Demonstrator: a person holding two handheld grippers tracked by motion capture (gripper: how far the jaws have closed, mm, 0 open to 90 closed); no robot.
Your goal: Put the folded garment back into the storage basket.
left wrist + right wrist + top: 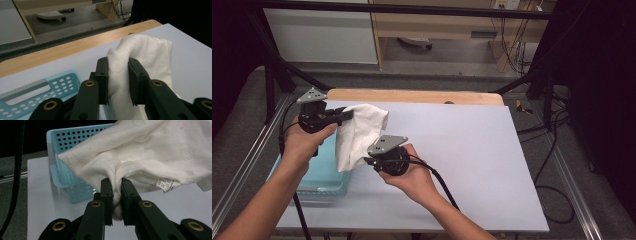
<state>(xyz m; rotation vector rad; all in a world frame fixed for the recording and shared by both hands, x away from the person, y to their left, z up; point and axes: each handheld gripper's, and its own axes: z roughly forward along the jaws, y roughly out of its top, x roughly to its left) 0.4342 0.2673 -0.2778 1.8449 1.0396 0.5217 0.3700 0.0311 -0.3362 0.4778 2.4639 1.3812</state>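
Observation:
A white cloth garment hangs in the air between both grippers, above the left part of the table. My left gripper is shut on its upper fold; in the left gripper view the cloth is bunched between the two black jaws, gripper. My right gripper is shut on the lower edge; in the right gripper view the cloth spreads above the jaws, gripper, and a small label hangs from its hem.
A light blue perforated basket sits on the table at the left, under the cloth; its wall stands just behind the cloth. A wooden strip runs along the far edge. Cables lie on the floor to the right.

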